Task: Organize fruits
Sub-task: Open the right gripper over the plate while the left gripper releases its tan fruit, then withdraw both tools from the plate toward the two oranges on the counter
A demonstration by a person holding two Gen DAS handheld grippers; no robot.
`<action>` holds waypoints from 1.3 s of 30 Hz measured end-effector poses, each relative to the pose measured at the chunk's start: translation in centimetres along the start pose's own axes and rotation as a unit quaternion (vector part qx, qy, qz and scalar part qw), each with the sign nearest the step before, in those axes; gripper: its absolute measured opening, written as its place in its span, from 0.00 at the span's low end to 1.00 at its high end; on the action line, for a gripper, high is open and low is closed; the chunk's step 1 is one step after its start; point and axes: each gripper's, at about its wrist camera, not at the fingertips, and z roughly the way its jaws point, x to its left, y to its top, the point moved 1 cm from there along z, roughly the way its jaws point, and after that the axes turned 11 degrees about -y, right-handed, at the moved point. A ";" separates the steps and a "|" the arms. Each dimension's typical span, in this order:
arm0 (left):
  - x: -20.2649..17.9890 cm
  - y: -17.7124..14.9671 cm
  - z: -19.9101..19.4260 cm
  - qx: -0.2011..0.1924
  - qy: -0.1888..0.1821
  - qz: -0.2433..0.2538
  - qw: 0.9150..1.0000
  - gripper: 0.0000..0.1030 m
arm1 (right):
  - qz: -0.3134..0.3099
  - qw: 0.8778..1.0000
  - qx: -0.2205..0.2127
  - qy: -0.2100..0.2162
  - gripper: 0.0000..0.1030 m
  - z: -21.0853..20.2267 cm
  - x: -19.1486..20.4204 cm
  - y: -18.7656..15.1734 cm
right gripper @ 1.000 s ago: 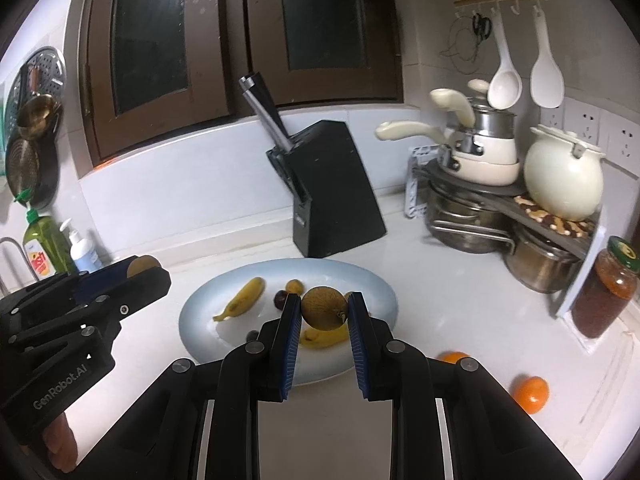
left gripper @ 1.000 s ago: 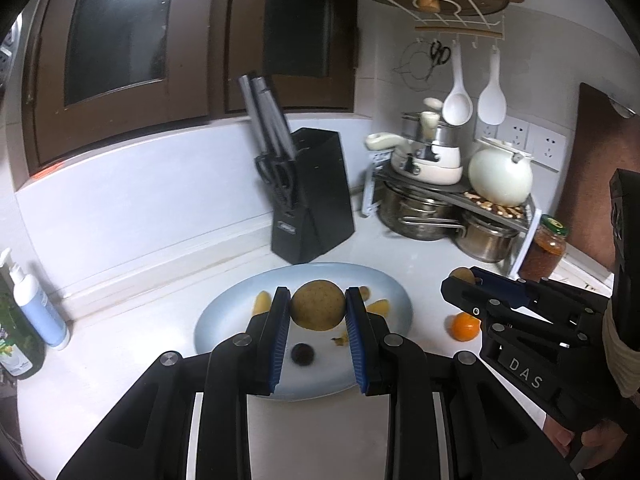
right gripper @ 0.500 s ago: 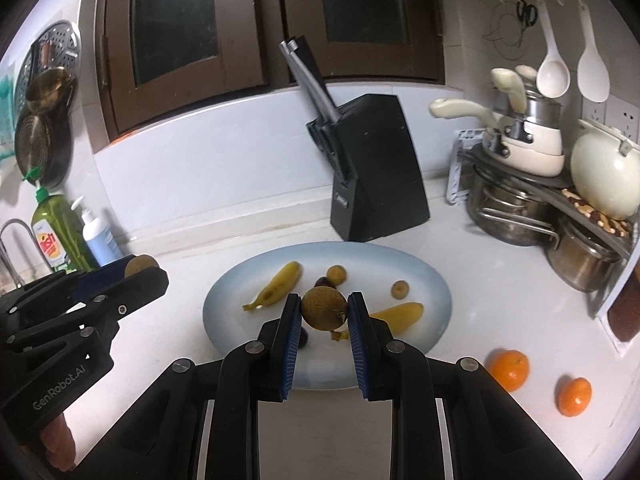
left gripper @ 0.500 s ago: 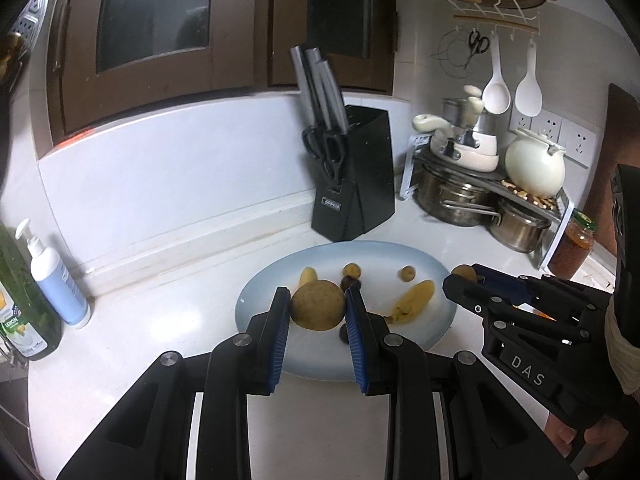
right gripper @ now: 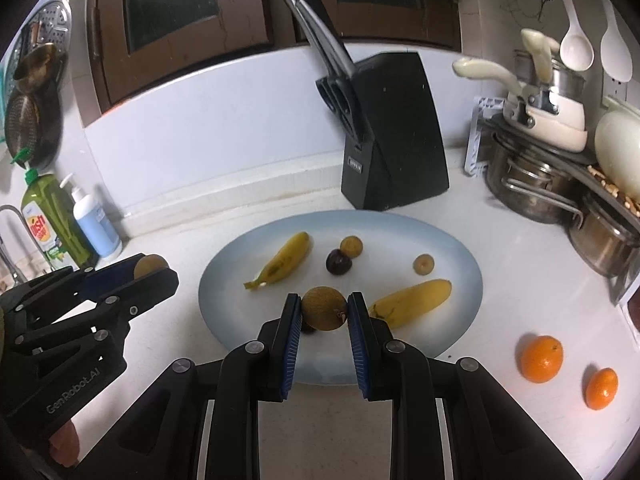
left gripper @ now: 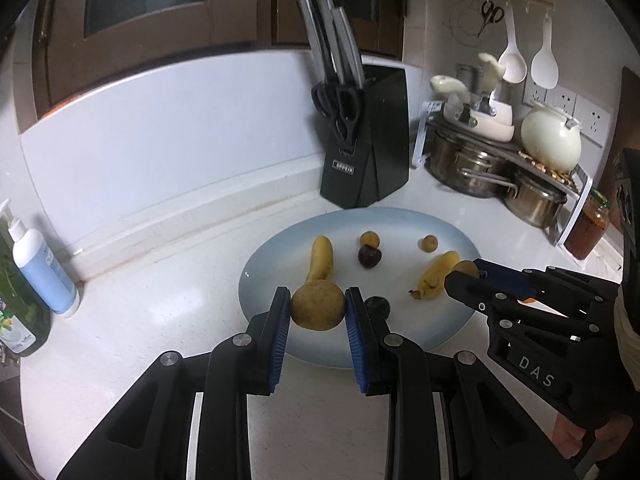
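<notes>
1. The left tool (left gripper: pixel 318 309) is clamped on a round yellow-brown fruit (left gripper: pixel 318 307), held between its blue pads above the near left edge of the pale blue plate (left gripper: pixel 264 264).
2. The right tool (right gripper: pixel 324 309) pinches a round brown fruit (right gripper: pixel 324 308) over the near edge of the same plate (right gripper: pixel 460 264).
3. On the plate lie two bananas (right gripper: pixel 282 262) (right gripper: pixel 412 301), a dark plum-like fruit (right gripper: pixel 339 262) touching a small brown one (right gripper: pixel 351 246), and another small brown fruit (right gripper: pixel 423 264) apart from them.
4. Two oranges (right gripper: pixel 541 358) (right gripper: pixel 601 388) sit on the white bench (right gripper: pixel 500 240) near its right edge, off the plate.
5. The left tool's body reads "GenRobot.AI" in the right wrist view; the right tool's body reads "DAS" in the left wrist view.
6. The black knife block (right gripper: pixel 394 132) behind the plate carries a small label that is too blurred to read for certain.
7. At the bench's left edge stand a green bottle (right gripper: pixel 50 220) with a partly legible red-and-yellow label and a white pump bottle (right gripper: pixel 96 224).
</notes>
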 end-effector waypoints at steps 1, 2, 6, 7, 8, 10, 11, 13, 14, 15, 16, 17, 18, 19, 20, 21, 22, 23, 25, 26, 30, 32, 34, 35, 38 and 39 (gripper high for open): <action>0.0 0.0 0.3 0.003 0.000 0.001 1.000 0.27 | -0.001 1.000 0.005 0.000 0.24 0.4 0.0 -0.1; 0.1 -0.1 0.6 0.005 0.000 0.002 1.000 0.27 | -0.002 1.000 0.010 0.000 0.24 0.8 0.1 -0.2; 0.3 -0.4 2.0 0.020 -0.004 0.006 1.000 0.27 | -0.003 1.000 0.027 -0.002 0.24 2.2 0.0 -0.7; 0.4 -0.5 2.5 0.025 -0.005 0.006 1.000 0.27 | -0.001 0.999 0.032 -0.002 0.24 2.5 0.0 -0.8; 0.5 -0.5 2.8 0.028 -0.005 0.007 1.000 0.27 | 0.000 0.999 0.036 -0.003 0.24 2.9 -0.1 -1.0; 0.5 -0.7 3.6 0.038 -0.007 0.009 0.999 0.27 | 0.000 0.999 0.043 -0.003 0.24 3.4 -0.1 -1.1; 0.5 -0.8 3.9 0.040 -0.008 0.010 0.999 0.27 | -0.001 0.999 0.047 -0.003 0.24 3.7 -0.1 -1.2; 0.6 -0.9 4.5 0.045 -0.009 0.013 0.999 0.27 | -0.002 0.999 0.052 -0.002 0.24 4.2 -0.1 -1.4; 0.6 -1.0 4.7 0.048 -0.009 0.013 0.999 0.27 | -0.002 0.999 0.054 -0.002 0.24 4.4 -0.1 -1.5; 0.7 -1.1 5.0 0.051 -0.010 0.012 0.999 0.27 | -0.002 0.998 0.056 -0.002 0.24 4.7 -0.1 -1.6; 0.8 -1.1 5.4 0.055 -0.011 0.012 0.998 0.27 | -0.002 0.998 0.059 -0.002 0.24 4.9 -0.2 -1.7; 0.9 -1.0 5.8 0.058 -0.012 0.012 0.998 0.27 | -0.001 0.998 0.061 -0.001 0.24 5.0 -0.2 -1.7; 0.9 -1.0 6.1 0.061 -0.013 0.013 0.998 0.27 | -0.001 0.998 0.062 -0.001 0.24 5.2 -0.2 -1.7; 1.0 -1.0 6.4 0.064 -0.013 0.013 0.998 0.27 | 0.000 0.998 0.065 -0.001 0.24 5.4 -0.3 -1.8; 1.0 -1.1 6.7 0.067 -0.013 0.014 0.998 0.27 | 0.000 0.998 0.066 0.000 0.24 5.6 -0.3 -1.8; 1.1 -1.2 6.9 0.069 -0.012 0.015 0.997 0.27 | 0.000 0.998 0.068 0.000 0.24 5.8 -0.2 -1.8; 1.1 -1.2 7.1 0.072 -0.013 0.015 0.997 0.27 | -0.001 0.998 0.069 0.000 0.24 5.9 -0.2 -1.9; 1.1 -1.2 7.3 0.074 -0.014 0.015 0.997 0.27 | -0.002 0.998 0.071 -0.001 0.24 6.0 -0.2 -1.9; 1.2 -1.3 7.7 0.077 -0.013 0.014 0.997 0.27 | -0.001 0.997 0.075 0.000 0.24 6.3 -0.2 -2.0; 1.2 -1.3 7.9 0.079 -0.013 0.014 0.997 0.27 | 0.001 0.997 0.077 0.001 0.24 6.5 -0.2 -1.9; 1.3 -1.5 8.3 0.085 -0.014 0.011 0.996 0.27 | 0.005 0.997 0.083 0.002 0.24 6.9 -0.3 -2.0; 1.3 -1.5 8.4 0.086 -0.013 0.010 0.996 0.27 | 0.006 0.996 0.084 0.002 0.24 7.0 -0.3 -2.0; 1.4 -1.5 8.4 0.086 -0.013 0.009 0.996 0.31 | 0.007 0.996 0.085 0.001 0.25 7.1 -0.3 -1.9; 1.5 -1.5 8.4 0.085 -0.013 0.008 0.996 0.35 | 0.007 0.996 0.085 0.000 0.26 7.1 -0.3 -1.9; 1.5 -1.4 8.1 0.080 -0.008 0.008 0.997 0.37 | 0.011 0.996 0.084 -0.003 0.39 7.1 -0.5 -1.9; 1.5 -1.4 7.9 0.078 -0.005 0.009 0.997 0.37 | 0.012 0.997 0.081 -0.008 0.40 6.9 -0.6 -1.9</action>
